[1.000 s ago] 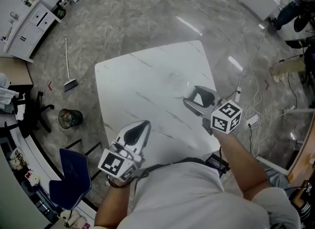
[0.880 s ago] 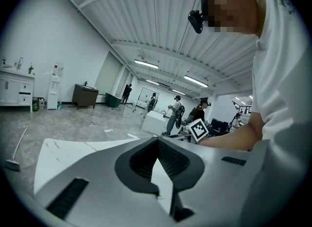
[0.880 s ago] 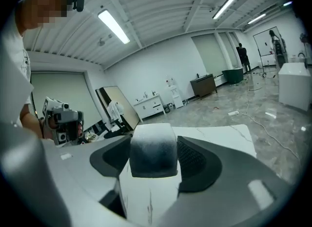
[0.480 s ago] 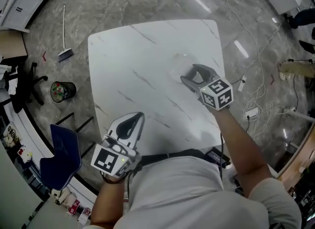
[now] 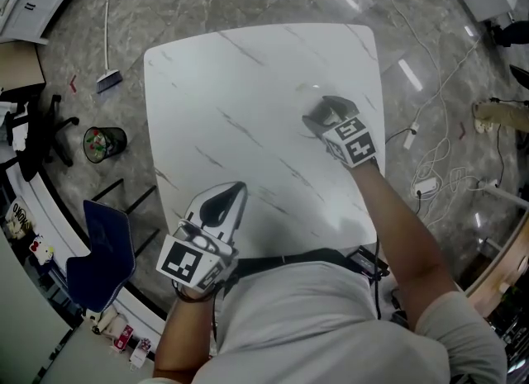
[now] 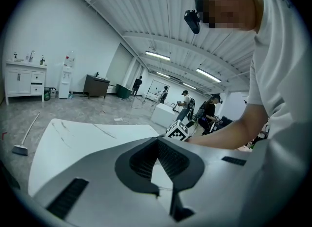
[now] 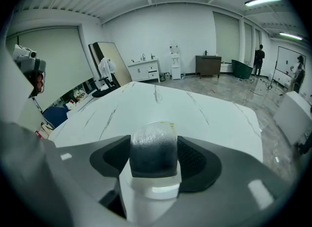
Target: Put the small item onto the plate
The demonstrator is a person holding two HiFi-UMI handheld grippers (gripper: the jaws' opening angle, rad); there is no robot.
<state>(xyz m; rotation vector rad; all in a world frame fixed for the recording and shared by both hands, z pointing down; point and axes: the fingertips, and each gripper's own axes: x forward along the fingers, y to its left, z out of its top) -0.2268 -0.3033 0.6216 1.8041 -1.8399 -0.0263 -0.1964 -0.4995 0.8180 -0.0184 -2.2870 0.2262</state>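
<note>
The small item [image 7: 153,158] is a clear, frosted cup-like piece standing on the white marble table [image 5: 223,85]. It sits between the jaws of my right gripper [image 7: 153,140], and both pads touch its sides. In the head view the right gripper [image 5: 324,115] is at the table's middle right, its tips over a faint clear round shape [image 5: 309,93]. My left gripper [image 5: 221,207] hangs over the near table edge, shut and holding nothing; in its own view the left gripper [image 6: 157,144] shows its tips meeting. I cannot make out a distinct plate.
The table's right edge [image 5: 378,101] is close to the right gripper. On the floor lie cables [image 5: 421,168], a bin [image 5: 104,143], a broom [image 5: 107,81] and a blue chair [image 5: 103,254]. Several people stand far off in the room [image 6: 187,105].
My right gripper has moved forward over the table to the clear item and now encloses it. The left gripper has stayed at the near edge.
</note>
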